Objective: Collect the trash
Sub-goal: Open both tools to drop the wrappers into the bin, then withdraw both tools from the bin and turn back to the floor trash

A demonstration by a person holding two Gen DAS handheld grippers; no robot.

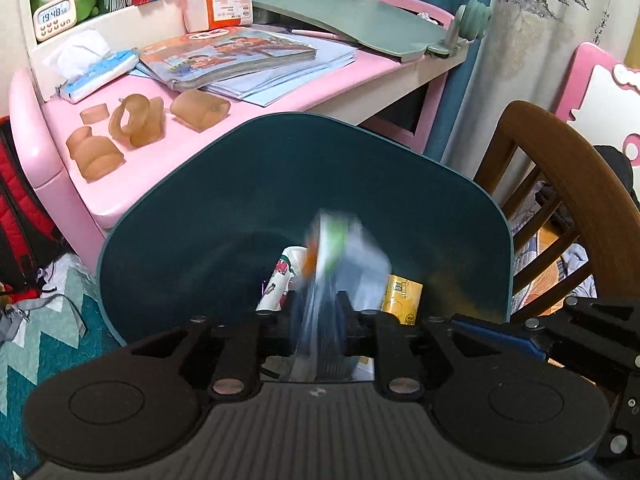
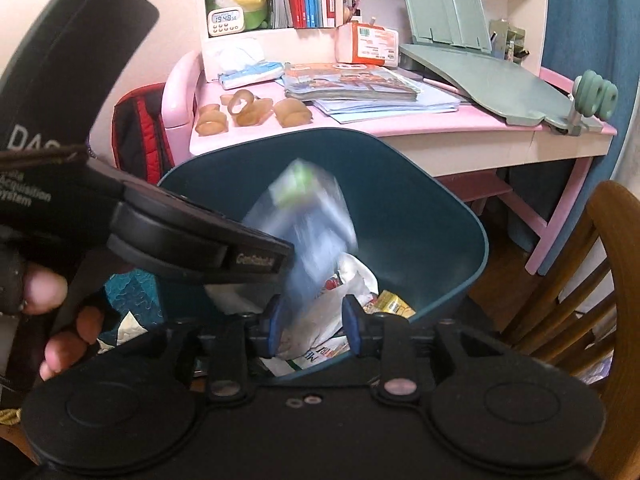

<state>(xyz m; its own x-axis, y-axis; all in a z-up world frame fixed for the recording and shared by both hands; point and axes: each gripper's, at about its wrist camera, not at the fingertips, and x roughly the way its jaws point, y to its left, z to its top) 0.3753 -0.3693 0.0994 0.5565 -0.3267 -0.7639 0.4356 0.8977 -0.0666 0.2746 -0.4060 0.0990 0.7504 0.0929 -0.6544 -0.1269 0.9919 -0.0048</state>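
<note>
A: Where is the wrapper (image 2: pixel 304 220)?

B: Smeared with blur over the mouth of the bin (image 2: pixel 460 240), at twelve o'clock from the right gripper (image 2: pixel 310 326). Its long axis runs from about eleven o'clock down to five, lower end toward the trash already inside.

A: Does anything have hold of it?

B: The right gripper's blue pads stand apart with a clear gap; nothing is pinched between them. In the left wrist view the wrapper (image 1: pixel 340 264) streaks up from between the left gripper (image 1: pixel 320 316) fingers; they look slightly parted, but blur hides whether they touch it.

A: Which hand is nearer?

B: The left; the wrapper's lower end lies right at its fingertips. It seems to be dropping into the bin.

A: Next pickings?

B: Probably the desk (image 1: pixel 280 92), at eleven o'clock beyond the bin.
</note>
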